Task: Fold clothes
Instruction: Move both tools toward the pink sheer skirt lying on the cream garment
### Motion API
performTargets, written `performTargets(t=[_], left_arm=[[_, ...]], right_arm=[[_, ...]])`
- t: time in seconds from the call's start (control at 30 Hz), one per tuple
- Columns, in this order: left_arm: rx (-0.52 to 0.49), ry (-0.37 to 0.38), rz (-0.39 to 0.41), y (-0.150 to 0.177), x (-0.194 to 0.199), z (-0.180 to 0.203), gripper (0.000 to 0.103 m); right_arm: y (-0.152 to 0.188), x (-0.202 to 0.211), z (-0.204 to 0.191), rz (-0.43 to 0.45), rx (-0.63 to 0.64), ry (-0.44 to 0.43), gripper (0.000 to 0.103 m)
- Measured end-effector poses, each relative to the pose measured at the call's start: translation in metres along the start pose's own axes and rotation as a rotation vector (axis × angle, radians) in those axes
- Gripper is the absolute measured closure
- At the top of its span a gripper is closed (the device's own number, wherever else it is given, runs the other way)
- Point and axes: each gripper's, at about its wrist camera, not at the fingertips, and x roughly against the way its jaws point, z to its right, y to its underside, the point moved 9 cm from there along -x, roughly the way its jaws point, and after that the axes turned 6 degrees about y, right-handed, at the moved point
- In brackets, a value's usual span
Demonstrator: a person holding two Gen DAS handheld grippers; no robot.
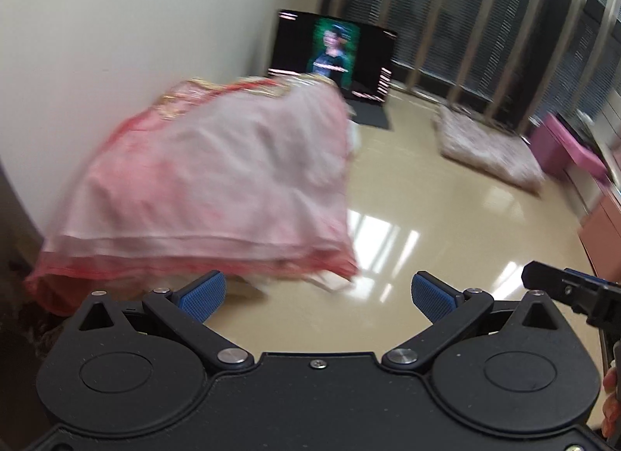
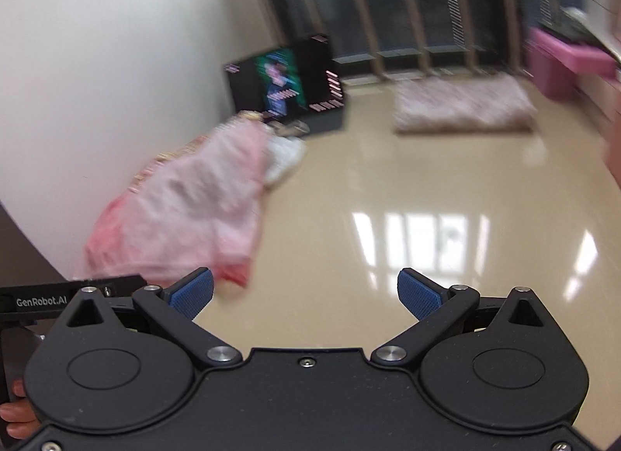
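A pink and white garment [image 1: 217,179] with a red hem lies in a folded heap on the glossy beige floor beside the white wall. In the right wrist view the same garment [image 2: 194,210] lies ahead and to the left. My left gripper [image 1: 316,295] is open just short of the hem, its blue pads [image 1: 205,294] holding nothing. My right gripper [image 2: 304,294] is open too, above bare floor to the right of the garment. The right gripper's body [image 1: 570,292] shows at the right edge of the left wrist view. Both views are motion-blurred.
A lit laptop [image 1: 333,59] stands on the floor near the wall corner behind the garment. A patterned floor cushion [image 1: 489,144] lies near the dark slatted windows. A pink box [image 1: 559,144] and a low cabinet [image 1: 605,229] stand at the right. A person's fingers [image 2: 17,416] grip a handle.
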Motion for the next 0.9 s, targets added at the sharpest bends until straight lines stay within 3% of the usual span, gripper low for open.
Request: performTargets(t=[0.1, 0.2, 0.23, 0.4, 0.5, 0.7, 0.77, 0.8, 0.83, 0.9], left_arm=[[0.028, -0.089, 0.021, -0.010, 0.002, -0.027, 0.000], [0.049, -0.153, 0.027, -0.014, 0.004, -0.050, 0.000], [0.055, -0.168, 0.026, -0.015, 0.005, -0.056, 0.000], [0.049, -0.245, 0.002, -0.012, 0.004, -0.076, 0.000], [0.045, -0.282, -0.021, -0.008, 0.001, -0.085, 0.000], [0.060, -0.304, -0.046, -0.002, -0.002, -0.096, 0.000], [0.060, -0.303, -0.047, 0.000, -0.002, -0.097, 0.000], [0.059, -0.302, -0.047, 0.001, -0.002, -0.097, 0.000], [0.055, -0.296, -0.046, 0.001, -0.002, -0.096, 0.000], [0.047, -0.285, -0.044, 0.002, -0.001, -0.095, 0.000]], right_arm=[[-0.018, -0.028, -0.019, -0.004, 0.051, -0.060, 0.006], [-0.025, -0.075, -0.036, -0.058, 0.094, -0.102, 0.029], [-0.024, -0.094, -0.040, -0.093, 0.097, -0.112, 0.030], [0.000, -0.165, -0.059, -0.261, 0.047, -0.160, 0.031], [0.016, -0.182, -0.071, -0.309, 0.042, -0.161, 0.031], [0.022, -0.190, -0.087, -0.267, 0.093, -0.104, 0.031], [0.021, -0.191, -0.089, -0.258, 0.097, -0.095, 0.047], [0.022, -0.192, -0.090, -0.268, 0.095, -0.093, 0.078], [0.024, -0.193, -0.090, -0.287, 0.076, -0.109, 0.097], [0.023, -0.190, -0.089, -0.310, 0.014, -0.164, 0.103]])
